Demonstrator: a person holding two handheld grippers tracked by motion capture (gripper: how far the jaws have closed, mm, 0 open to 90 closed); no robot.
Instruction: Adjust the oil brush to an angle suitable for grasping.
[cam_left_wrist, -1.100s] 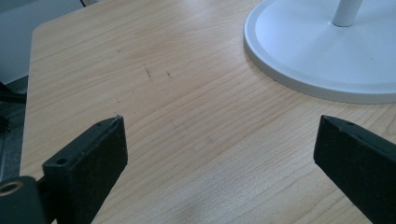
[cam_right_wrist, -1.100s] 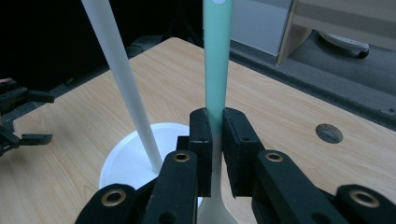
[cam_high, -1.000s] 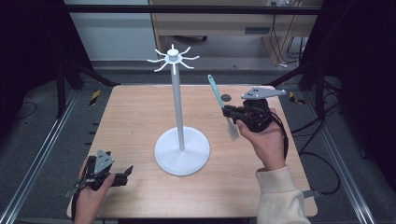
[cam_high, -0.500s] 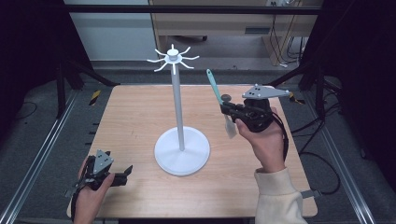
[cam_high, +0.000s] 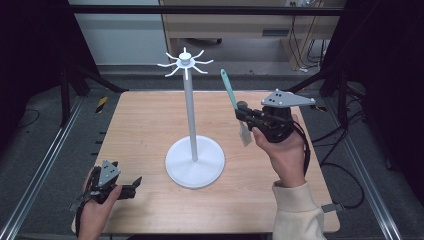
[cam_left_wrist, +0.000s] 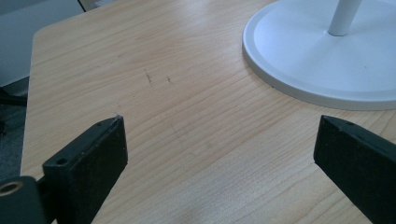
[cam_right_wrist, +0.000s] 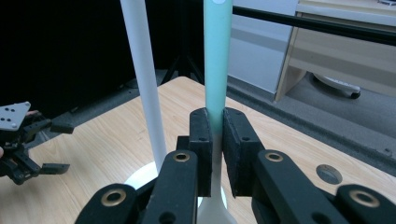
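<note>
High view: The right gripper (cam_high: 243, 111) is held above the right half of the bench (cam_high: 145, 130), clear of its surface, with its fingers clamped on a spatula (cam_high: 234, 102). The spatula stands nearly upright; its teal handle points up and slightly left, and its pale blade hangs below the fingers. The spatula is to the right of the white stand (cam_high: 192, 150), level with the upper part of the pole and apart from it. The stand has a round base near the bench centre and a ring of hooks at the top. The left gripper (cam_high: 134, 181) rests low at the near left corner of the bench, well apart from the stand base.

Left gripper view: The two black fingers (cam_left_wrist: 88, 158) stand wide apart with only bare bench between them. The edge of the stand base (cam_left_wrist: 322, 70) lies ahead and to the right.

Right gripper view: The fingers (cam_right_wrist: 201, 140) are pressed on both sides of the spatula handle (cam_right_wrist: 217, 56), where teal fades to white. The stand pole (cam_right_wrist: 144, 84) rises just left of the handle, not touching it. The left gripper (cam_right_wrist: 58, 147) is farther off at lower left, its fingers apart.
</note>
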